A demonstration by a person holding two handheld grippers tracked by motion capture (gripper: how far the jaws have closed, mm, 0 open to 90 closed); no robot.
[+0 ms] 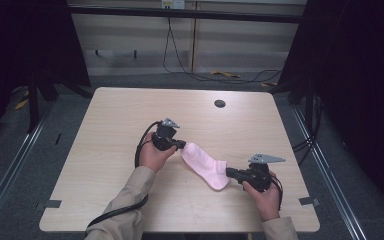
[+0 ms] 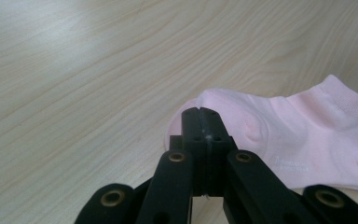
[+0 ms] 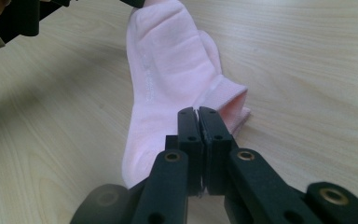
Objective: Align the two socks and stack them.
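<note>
Lying flat near the middle of the table point(image 1: 110, 130), slightly toward its near edge, a pink sock point(image 1: 205, 165) stretches between the two tools in the high view: the left gripper point(image 1: 180, 145) meets its far end, the right gripper point(image 1: 230, 173) its near end. From the left gripper view, the jaws are pressed together over the sock's rounded end point(image 2: 223, 114), apparently pinching the fabric. From the right gripper view, the jaws are likewise clenched at the ribbed cuff point(image 3: 228, 100), seemingly nipping its edge. Being light, soft and limp, the sock would likely sag if lifted; holding both ends looks sensible.
</note>
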